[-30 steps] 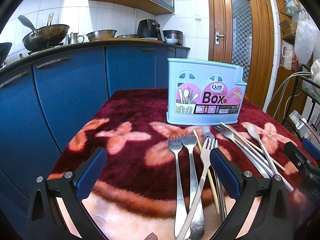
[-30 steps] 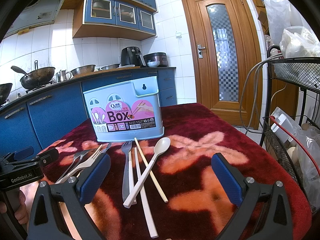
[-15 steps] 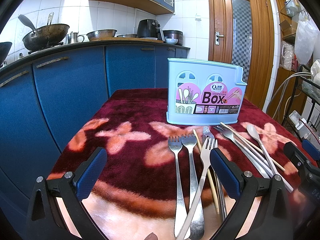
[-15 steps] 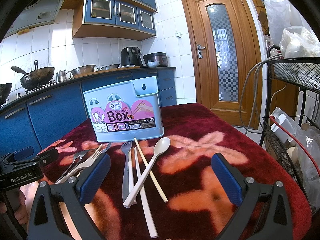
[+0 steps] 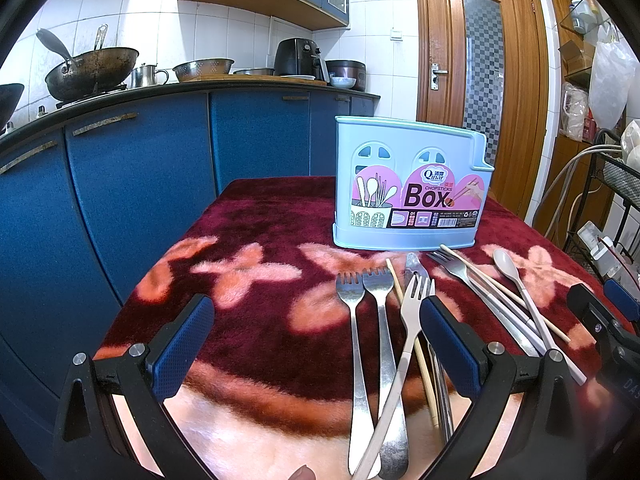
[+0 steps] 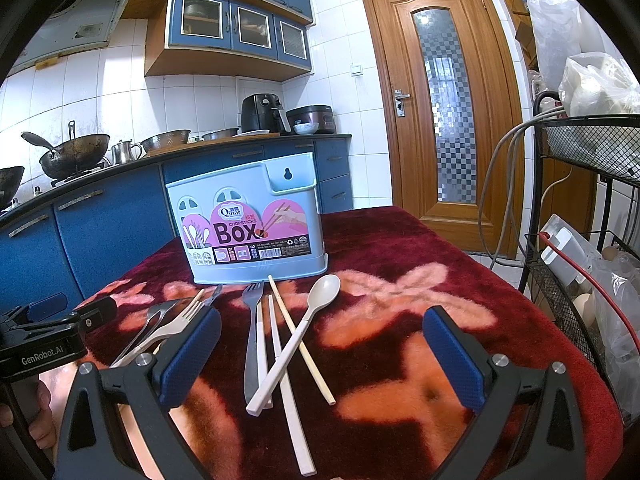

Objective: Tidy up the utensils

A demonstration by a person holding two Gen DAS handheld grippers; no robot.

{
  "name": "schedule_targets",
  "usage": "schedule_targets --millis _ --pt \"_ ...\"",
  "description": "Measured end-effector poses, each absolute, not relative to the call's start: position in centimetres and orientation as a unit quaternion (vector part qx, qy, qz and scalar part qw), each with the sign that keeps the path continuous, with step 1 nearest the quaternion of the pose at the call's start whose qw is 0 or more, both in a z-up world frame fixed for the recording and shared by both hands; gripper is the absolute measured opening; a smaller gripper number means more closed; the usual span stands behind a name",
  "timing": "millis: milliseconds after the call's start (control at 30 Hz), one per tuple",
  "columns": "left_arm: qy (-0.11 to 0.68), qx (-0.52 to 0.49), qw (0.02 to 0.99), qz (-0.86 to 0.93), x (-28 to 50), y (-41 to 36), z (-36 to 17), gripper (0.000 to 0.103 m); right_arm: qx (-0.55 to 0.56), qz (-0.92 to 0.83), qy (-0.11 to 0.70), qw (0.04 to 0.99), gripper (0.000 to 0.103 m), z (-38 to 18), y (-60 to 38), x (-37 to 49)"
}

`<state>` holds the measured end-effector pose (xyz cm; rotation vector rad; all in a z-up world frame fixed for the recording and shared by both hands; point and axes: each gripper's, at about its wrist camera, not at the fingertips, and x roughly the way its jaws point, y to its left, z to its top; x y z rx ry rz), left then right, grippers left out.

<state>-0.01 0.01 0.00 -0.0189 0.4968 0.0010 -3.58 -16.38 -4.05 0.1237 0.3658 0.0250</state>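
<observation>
A light blue chopstick box (image 5: 412, 184) (image 6: 250, 224) stands upright on the red floral table cover. In front of it lie loose utensils: two steel forks (image 5: 368, 344), a white-handled fork (image 5: 404, 356), a knife, chopsticks (image 6: 298, 332) and a beige spoon (image 6: 298, 336) (image 5: 520, 284). My left gripper (image 5: 316, 356) hovers open over the near table edge, the forks lying between its fingers. Over the spoon and chopsticks my right gripper (image 6: 320, 360) is open too. Neither holds anything.
Blue kitchen cabinets (image 5: 140, 184) with a wok, pots and an air fryer run along the left and back. A wooden door (image 6: 440, 112) stands behind the table. A black wire rack (image 6: 588, 280) with bags and cables crowds the right side.
</observation>
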Motion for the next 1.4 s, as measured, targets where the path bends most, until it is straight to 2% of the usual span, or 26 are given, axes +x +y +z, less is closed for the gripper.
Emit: schedule_targets --millis 467,733,967,1200,1333,1400 --pt "0.264 -0.012 0.965 -0.004 0.4 0.1 0.0 0.103 0.084 0.029 0.231 0.969 0.103 -3.5 -17.8 -2.3" --pt "0.282 0.01 0.959 0.002 1.3 0.1 0.9 0.103 0.052 0.031 0.251 0.966 0.103 -2.0 -17.4 -1.6" --pt "0.29 0.043 0.956 0.017 2.5 0.3 2.1 0.103 0.045 0.046 0.314 0.947 0.103 -1.5 -17.8 0.6" --pt "0.339 0.063 0.938 -0.018 5.0 0.3 2.3 0.103 0.04 0.057 0.378 0.923 0.103 -1.5 -18.3 3.2" --pt "0.373 0.071 0.924 -0.042 6.2 -0.2 1.4 0.102 0.038 0.065 0.406 0.911 0.095 -1.8 -18.2 4.4" --pt "0.391 0.07 0.916 -0.055 6.8 -0.3 0.9 0.098 0.04 0.07 0.423 0.902 0.089 -2.3 -18.2 5.3"
